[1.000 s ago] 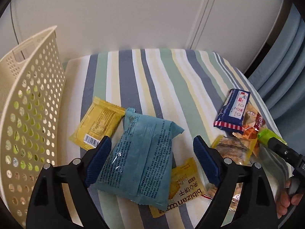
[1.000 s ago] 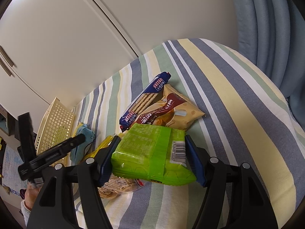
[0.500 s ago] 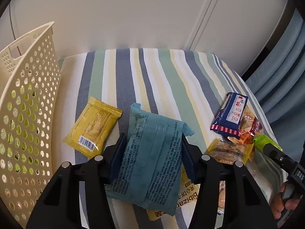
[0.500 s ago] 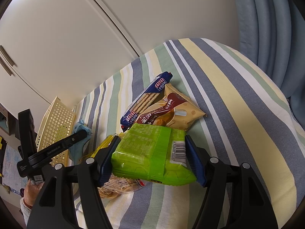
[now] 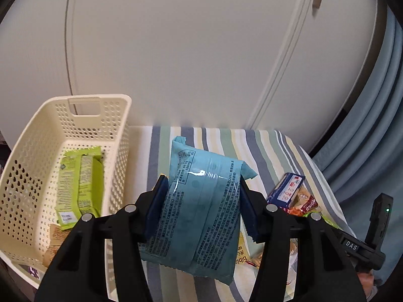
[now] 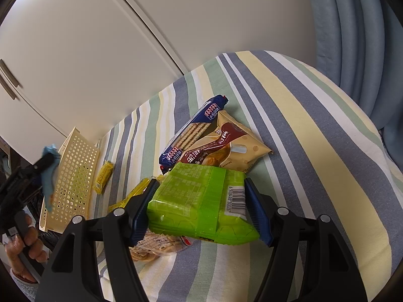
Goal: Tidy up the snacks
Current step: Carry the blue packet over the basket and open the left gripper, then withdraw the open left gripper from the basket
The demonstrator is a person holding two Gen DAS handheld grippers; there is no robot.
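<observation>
My left gripper (image 5: pixel 201 206) is shut on a teal snack packet (image 5: pixel 199 211), held up above the striped table, just right of the cream perforated basket (image 5: pixel 118 136). A green packet (image 5: pixel 80 186) lies inside the basket. My right gripper (image 6: pixel 201 206) is shut on a lime green packet (image 6: pixel 199 201), low over the table. In the right wrist view the left gripper (image 6: pixel 37 168) with the teal packet (image 6: pixel 49 176) shows at far left beside the basket (image 6: pixel 75 173).
On the striped cloth (image 6: pixel 302 125) lie a navy cracker pack (image 6: pixel 191 130), a tan and brown packet (image 6: pixel 226 148), a small yellow packet (image 6: pixel 103 176) near the basket, and more packets under my right gripper. Cupboard doors stand behind; a blue curtain (image 6: pixel 357 25) hangs right.
My left gripper closed on the teal packet and lifted it off the table toward the basket. The right gripper stays shut on the lime green packet, barely moved.
</observation>
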